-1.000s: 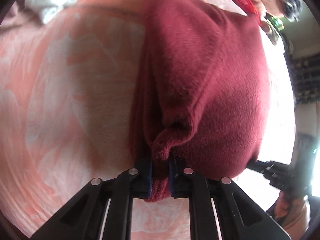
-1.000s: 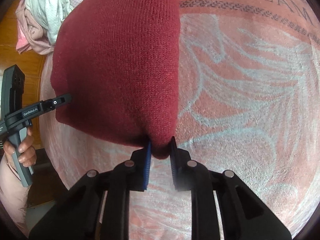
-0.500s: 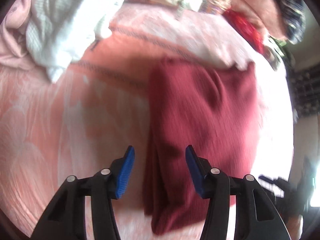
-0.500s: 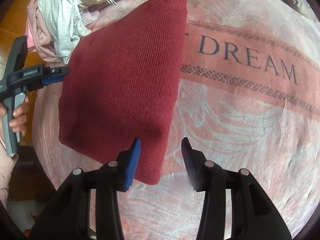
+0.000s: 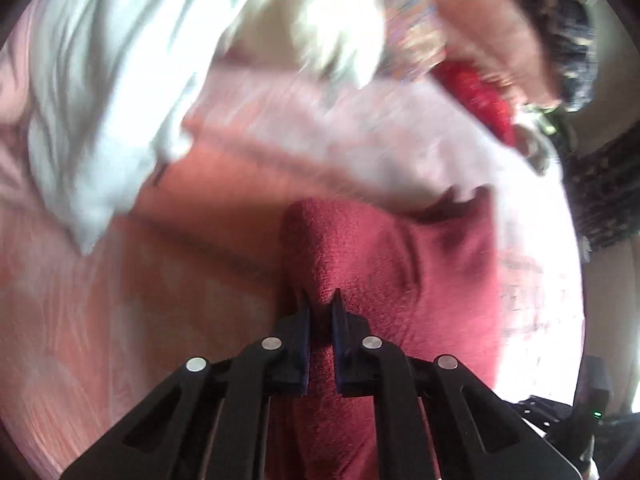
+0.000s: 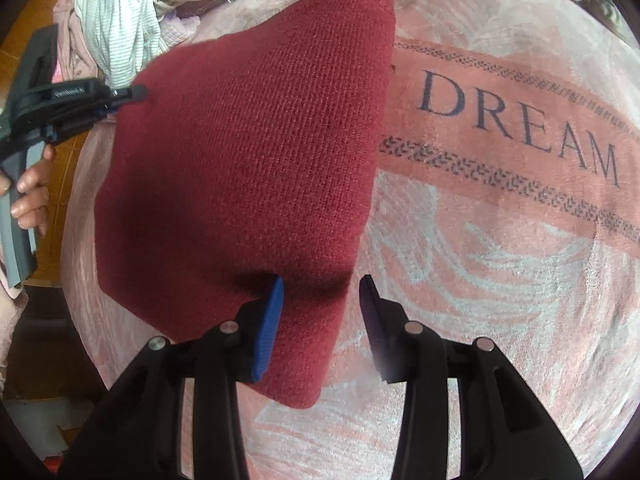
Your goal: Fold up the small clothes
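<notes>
A dark red knit garment lies folded on the pink blanket; it also shows in the blurred left wrist view. My left gripper is nearly closed, pinching the garment's edge between its fingers. It also shows at the garment's left edge in the right wrist view. My right gripper is open over the garment's near corner, its blue-padded left finger above the cloth.
A pile of unfolded clothes, white striped and pink, lies at the blanket's far left; it shows as white cloth in the left wrist view. The blanket bears the word DREAM. Red and dark items lie at the back.
Both grippers let go of the red garment and opened half a second ago. Since then my left gripper has closed on the garment's edge. My right gripper stays open over the near corner.
</notes>
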Motion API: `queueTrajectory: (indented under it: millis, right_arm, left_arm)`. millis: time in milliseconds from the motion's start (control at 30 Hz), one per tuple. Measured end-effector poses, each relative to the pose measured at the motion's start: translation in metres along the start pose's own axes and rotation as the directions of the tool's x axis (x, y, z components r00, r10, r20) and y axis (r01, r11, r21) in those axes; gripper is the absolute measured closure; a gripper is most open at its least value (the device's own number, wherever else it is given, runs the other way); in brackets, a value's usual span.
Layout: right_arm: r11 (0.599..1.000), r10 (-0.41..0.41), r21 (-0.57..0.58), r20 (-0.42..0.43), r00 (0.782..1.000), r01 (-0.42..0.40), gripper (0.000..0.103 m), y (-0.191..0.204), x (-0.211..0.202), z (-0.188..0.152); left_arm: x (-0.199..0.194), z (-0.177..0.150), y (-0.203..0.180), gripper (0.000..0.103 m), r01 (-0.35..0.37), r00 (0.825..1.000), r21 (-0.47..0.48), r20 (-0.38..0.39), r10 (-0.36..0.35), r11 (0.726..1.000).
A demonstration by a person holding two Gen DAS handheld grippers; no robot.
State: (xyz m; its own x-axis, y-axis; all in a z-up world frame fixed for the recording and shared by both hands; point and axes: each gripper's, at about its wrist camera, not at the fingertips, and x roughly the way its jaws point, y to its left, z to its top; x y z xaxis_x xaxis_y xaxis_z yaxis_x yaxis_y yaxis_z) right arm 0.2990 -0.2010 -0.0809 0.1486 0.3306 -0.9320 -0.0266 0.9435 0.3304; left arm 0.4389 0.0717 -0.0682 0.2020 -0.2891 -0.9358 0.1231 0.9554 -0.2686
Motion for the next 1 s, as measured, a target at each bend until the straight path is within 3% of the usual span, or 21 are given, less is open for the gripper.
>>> queueTrajectory:
  millis: [67, 167, 333, 567, 700, 800, 1000]
  right_arm:
    - [1.0, -0.004, 0.002, -0.005, 1.0, 0.004, 0.064, 0.001, 0.003, 0.002]
    - [1.0, -0.024, -0.015, -0.005, 1.0, 0.024, 0.064, 0.008, 0.007, 0.003]
    - [1.0, 0.007, -0.008, 0.009, 1.0, -0.007, 0.064, 0.007, -0.006, -0.002]
    - [1.0, -0.006, -0.03, -0.044, 0.999, 0.004, 0.063, 0.009, -0.006, -0.035]
    - [1.0, 0.023, 0.014, -0.081, 0.996, -0.022, 0.064, 0.003, 0.007, -0.044]
    - [0.997, 0.063, 0.047, -0.08, 0.995, -0.059, 0.066, 0.001, 0.009, -0.045]
    - [0.999, 0.032, 0.003, -0.075, 0.997, -0.032, 0.066, 0.016, 0.007, -0.047]
  left_arm:
    - [0.019, -0.006, 0.01, 0.091, -0.03, 0.999, -0.013, -0.044, 0.029, 0.999]
    - [0.02, -0.011, 0.002, 0.086, -0.054, 0.998, 0.028, -0.016, 0.055, 0.998]
    - [-0.004, -0.026, -0.002, 0.053, -0.088, 0.996, 0.064, -0.005, 0.088, 0.994]
    - [-0.024, -0.1, 0.021, 0.05, -0.098, 0.993, 0.023, -0.069, 0.1, 0.995]
    - [-0.023, -0.134, 0.021, 0.052, -0.018, 0.993, -0.011, -0.115, 0.017, 1.0]
    - [-0.024, -0.138, 0.014, 0.052, 0.021, 0.995, -0.008, -0.102, -0.022, 1.0]
    - [-0.04, -0.139, 0.016, 0.05, 0.022, 0.998, -0.053, -0.056, -0.025, 0.998]
